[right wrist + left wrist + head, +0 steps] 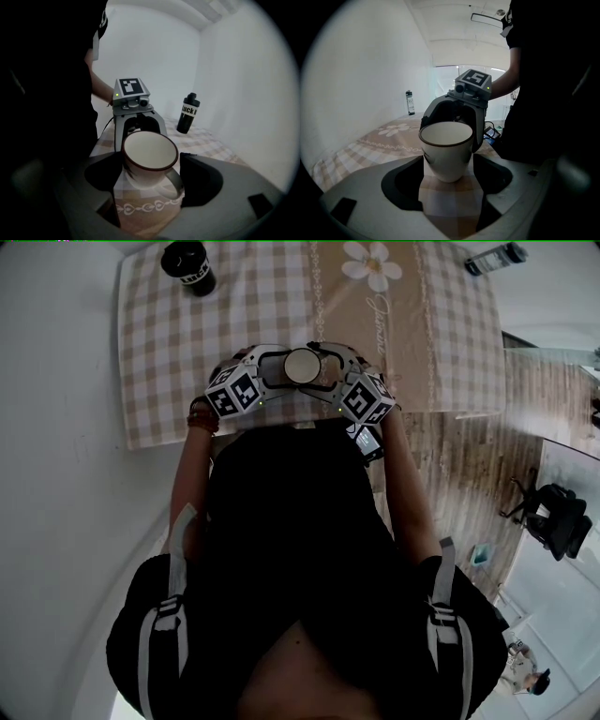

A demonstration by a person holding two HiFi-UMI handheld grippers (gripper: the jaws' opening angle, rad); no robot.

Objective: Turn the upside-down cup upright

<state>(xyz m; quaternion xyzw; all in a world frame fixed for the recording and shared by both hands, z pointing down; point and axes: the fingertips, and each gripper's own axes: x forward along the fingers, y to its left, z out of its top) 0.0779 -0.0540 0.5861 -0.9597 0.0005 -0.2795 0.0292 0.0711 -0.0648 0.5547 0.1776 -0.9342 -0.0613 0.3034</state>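
Note:
A white cup (pixel 302 365) with a dark rim stands upright, mouth up, on the checked tablecloth (pixel 169 362) near the table's front edge. My two grippers face each other across it. My left gripper (pixel 448 161) has the cup (pixel 446 150) between its jaws, and both cup sides meet them. My right gripper (pixel 147 173) stands around the cup (pixel 149 157) with a small gap on the left; the handle (pixel 172 183) lies by the right jaw. From the head view, the left gripper (pixel 284 367) comes from the left and the right gripper (pixel 324 367) from the right.
A black bottle (pixel 190 266) stands at the table's far left corner, and a dark object (pixel 495 259) lies at the far right. White walls flank the table. My body is against the front edge. An office chair (pixel 553 517) stands on the wooden floor at right.

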